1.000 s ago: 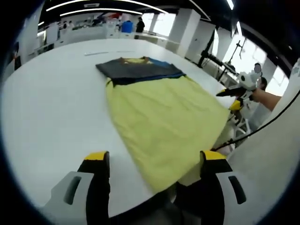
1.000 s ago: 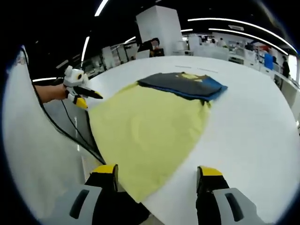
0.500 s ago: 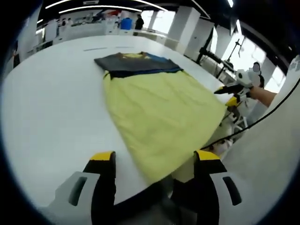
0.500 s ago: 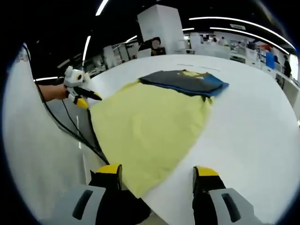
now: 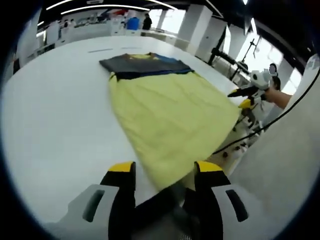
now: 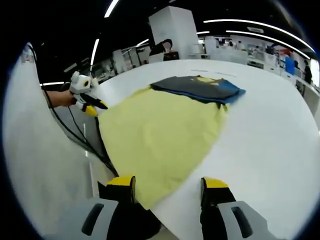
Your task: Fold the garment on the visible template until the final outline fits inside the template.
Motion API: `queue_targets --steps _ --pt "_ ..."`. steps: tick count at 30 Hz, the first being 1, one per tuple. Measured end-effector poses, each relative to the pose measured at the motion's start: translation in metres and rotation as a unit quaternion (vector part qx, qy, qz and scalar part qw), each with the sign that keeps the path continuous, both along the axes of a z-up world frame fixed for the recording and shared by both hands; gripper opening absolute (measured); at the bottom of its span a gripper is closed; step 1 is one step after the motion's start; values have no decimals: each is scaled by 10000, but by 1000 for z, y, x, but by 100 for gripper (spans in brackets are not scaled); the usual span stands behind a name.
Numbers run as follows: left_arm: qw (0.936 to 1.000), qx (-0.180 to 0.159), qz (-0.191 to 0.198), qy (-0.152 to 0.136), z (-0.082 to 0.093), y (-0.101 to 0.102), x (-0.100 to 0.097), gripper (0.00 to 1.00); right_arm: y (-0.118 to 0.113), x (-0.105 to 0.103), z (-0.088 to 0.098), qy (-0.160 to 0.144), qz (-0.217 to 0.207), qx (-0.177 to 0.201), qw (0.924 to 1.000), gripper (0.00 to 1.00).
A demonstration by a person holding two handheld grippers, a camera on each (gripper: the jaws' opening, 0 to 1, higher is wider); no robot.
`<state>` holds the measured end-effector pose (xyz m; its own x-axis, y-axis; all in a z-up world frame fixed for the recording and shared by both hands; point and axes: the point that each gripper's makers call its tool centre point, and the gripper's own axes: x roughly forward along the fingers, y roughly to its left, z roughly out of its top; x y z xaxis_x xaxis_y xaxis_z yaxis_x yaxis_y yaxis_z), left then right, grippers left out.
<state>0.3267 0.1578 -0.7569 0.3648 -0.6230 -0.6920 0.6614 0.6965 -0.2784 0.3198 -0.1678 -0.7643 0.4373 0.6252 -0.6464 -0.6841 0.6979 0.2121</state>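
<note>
A yellow garment [image 5: 170, 110] lies flat on the round white table [image 5: 55, 115], with its dark grey and blue part [image 5: 142, 65] at the far end. The near hem reaches the table edge. One hem corner lies between the jaws of my left gripper [image 5: 166, 170], which is open. In the right gripper view the same yellow garment [image 6: 155, 130] and its dark part [image 6: 200, 89] lie ahead on the table [image 6: 265, 140]. The other hem corner sits between the jaws of my right gripper [image 6: 168, 182], also open. Each gripper shows in the other's view, held by a hand: right gripper [image 5: 247, 91], left gripper [image 6: 85, 96].
Black cables [image 5: 250, 135] [image 6: 80, 140] hang off the near table edge beside the cloth. A white pillar [image 6: 172, 27] and other tables with people stand far behind. Bare tabletop spreads to both sides of the garment.
The jaws of both grippers have narrowed somewhat around the hem corners, and both views have moved slightly. The garment lies as before.
</note>
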Motion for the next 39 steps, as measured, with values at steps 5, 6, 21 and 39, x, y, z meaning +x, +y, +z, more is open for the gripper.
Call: queue_targets --steps 5,6,21,39 --pt "10000 5 33 -5 -2 3 -1 34 1 -2 -2 -6 8 18 10000 41" --pt "10000 9 35 -2 -2 3 0 33 3 -4 -3 8 13 44 10000 40" --pt "9999 -33 -24 111 -8 7 -4 18 1 -21 -6 198 185 64 9996 20" --pt "9997 -93 1 217 -10 11 -5 7 6 -31 -10 402 271 128 9987 1"
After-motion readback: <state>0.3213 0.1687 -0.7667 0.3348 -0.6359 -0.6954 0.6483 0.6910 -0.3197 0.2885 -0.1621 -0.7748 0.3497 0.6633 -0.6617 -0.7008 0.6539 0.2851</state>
